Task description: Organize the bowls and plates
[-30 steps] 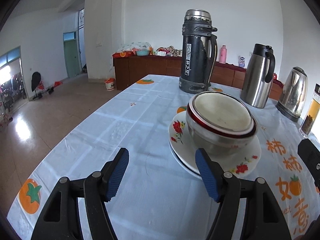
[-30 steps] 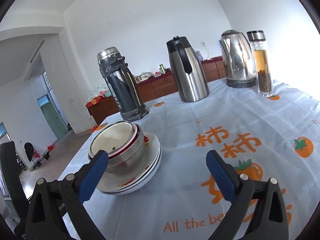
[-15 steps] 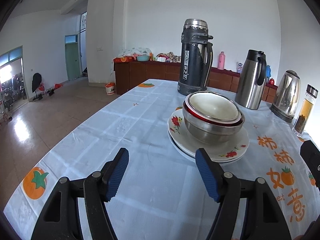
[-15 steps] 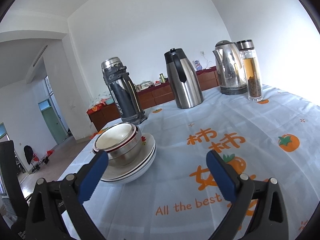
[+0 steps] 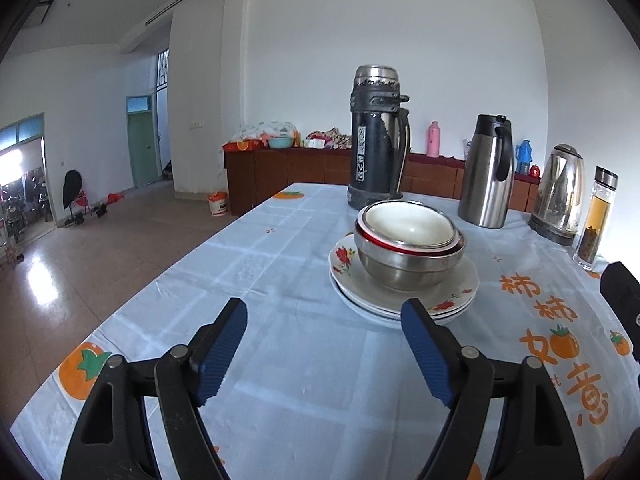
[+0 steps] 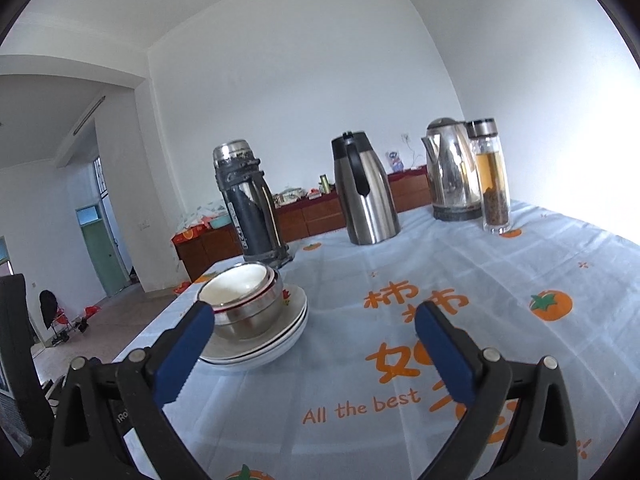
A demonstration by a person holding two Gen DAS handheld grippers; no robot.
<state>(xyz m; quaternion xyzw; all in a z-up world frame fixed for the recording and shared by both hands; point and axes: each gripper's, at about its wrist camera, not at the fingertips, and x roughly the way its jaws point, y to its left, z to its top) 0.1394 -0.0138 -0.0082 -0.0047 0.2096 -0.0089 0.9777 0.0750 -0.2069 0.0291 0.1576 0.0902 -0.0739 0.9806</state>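
Left gripper (image 5: pixel 323 346) and right gripper (image 6: pixel 314 350): both w/ fingers spread wide, nothing between, hovering over table (image 5: pixel 280 360). Stack sits mid-table, ahead of both: nested bowls (image 5: pixel 408 248) on floral plates (image 5: pixel 404 300), just in front of black flask (image 5: pixel 376 136). Left view only: hallway, green door, orange bucket on floor; right gripper's body cut off at its right edge. Right view only: "All the best" print on cloth. Right view's left finger (image 6: pixel 182 354) covers part of plate rim. Count: bowls approx. 3 by rims, exact no. unclear; plates 2–3, edges hard to separate. Also 1 steel carafe (image 5: pixel 486 172), 1 kettle (image 5: pixel 560 196), 1 tea bottle (image 5: pixel 596 220).
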